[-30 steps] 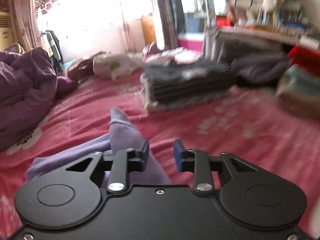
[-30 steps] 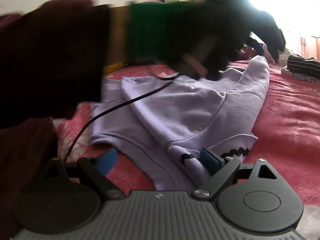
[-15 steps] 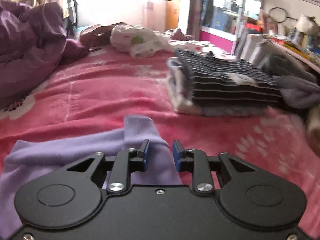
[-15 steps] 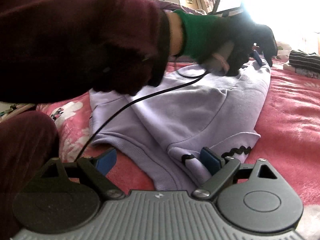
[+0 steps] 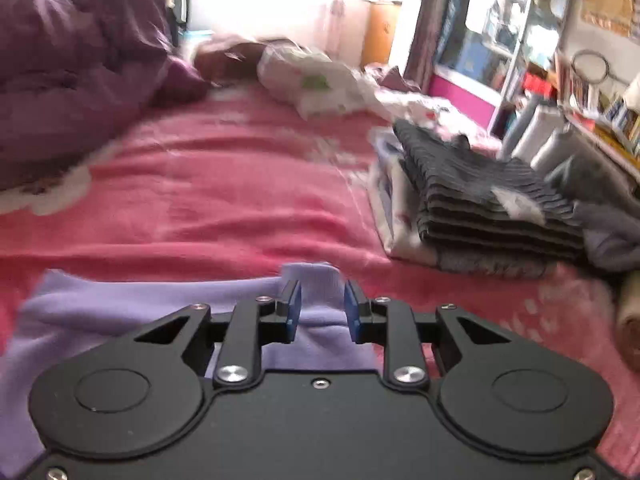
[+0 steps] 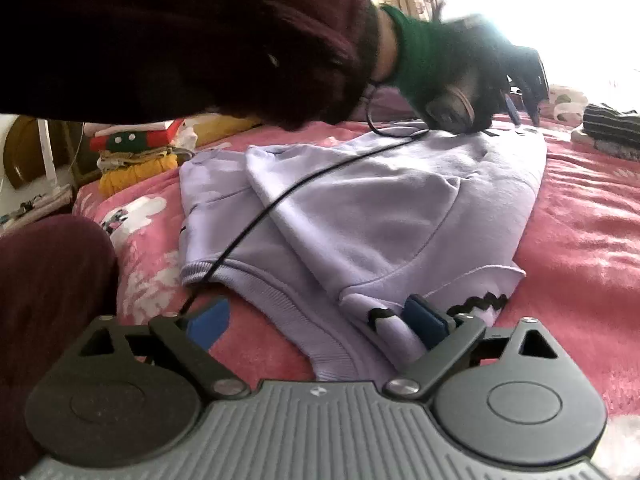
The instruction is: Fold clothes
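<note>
We work on a pink flowered blanket [image 5: 224, 184] that covers the bed, with a purple quilt [image 5: 60, 64] heaped at its far left. On the blanket lies the lavender sweatshirt [image 6: 384, 216], spread flat near us, one side already turned in over the body and its ribbed hem facing the right gripper.

We judge the step in hand to be the sleeve fold at the far end of the sweatshirt. Our left gripper [image 5: 320, 310] sits low there with a ribbed lavender cuff [image 5: 316, 280] between its blue pads; the gap is narrow, yet cloth shows clear of both pads, so we cannot tell whether they truly pinch it. From the right wrist view our gloved left hand [image 6: 472, 76] bears down on that same end, its black cable [image 6: 280, 200] trailing across the cloth.

Our right gripper [image 6: 316, 322] waits with its fingers spread wide, holding nothing; one pad lies against the scalloped black trim [image 6: 476, 306] at the near hem.

The next move, as we read it, calls for a firm pinch on the cuff and a carry across the body, keeping the cable off the fold.

Of containers we see none in use; finished work simply sits as a stack of striped folded clothes [image 5: 480, 204] on the blanket's right side, well apart from the sweatshirt.
</note>
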`<move>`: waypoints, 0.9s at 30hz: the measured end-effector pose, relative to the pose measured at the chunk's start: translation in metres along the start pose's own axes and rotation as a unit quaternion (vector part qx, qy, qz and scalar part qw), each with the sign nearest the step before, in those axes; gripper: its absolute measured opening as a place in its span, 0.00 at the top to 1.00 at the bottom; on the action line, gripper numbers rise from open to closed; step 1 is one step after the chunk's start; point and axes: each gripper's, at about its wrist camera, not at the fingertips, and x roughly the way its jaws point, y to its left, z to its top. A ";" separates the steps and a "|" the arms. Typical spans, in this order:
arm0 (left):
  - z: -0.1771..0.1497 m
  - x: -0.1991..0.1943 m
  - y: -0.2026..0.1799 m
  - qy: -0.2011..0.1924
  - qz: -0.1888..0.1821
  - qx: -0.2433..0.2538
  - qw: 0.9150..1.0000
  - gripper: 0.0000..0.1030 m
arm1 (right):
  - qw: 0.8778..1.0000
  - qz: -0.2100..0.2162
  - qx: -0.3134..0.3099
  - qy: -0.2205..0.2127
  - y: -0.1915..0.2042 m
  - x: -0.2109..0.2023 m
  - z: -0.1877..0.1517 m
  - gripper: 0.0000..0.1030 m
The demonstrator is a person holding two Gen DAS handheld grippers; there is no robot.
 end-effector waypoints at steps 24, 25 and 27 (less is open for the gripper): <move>-0.219 -0.267 0.159 -0.096 -0.050 -0.276 0.955 0.24 | 0.995 -0.078 -0.037 -0.056 0.038 -0.057 0.012 0.17; -0.220 -0.268 0.161 -0.099 -0.052 -0.280 0.954 0.24 | 0.994 -0.088 -0.039 -0.058 0.037 -0.056 0.011 0.17; -0.219 -0.274 0.164 -0.108 -0.053 -0.276 0.953 0.24 | 0.994 -0.089 -0.039 -0.042 0.033 -0.044 0.005 0.16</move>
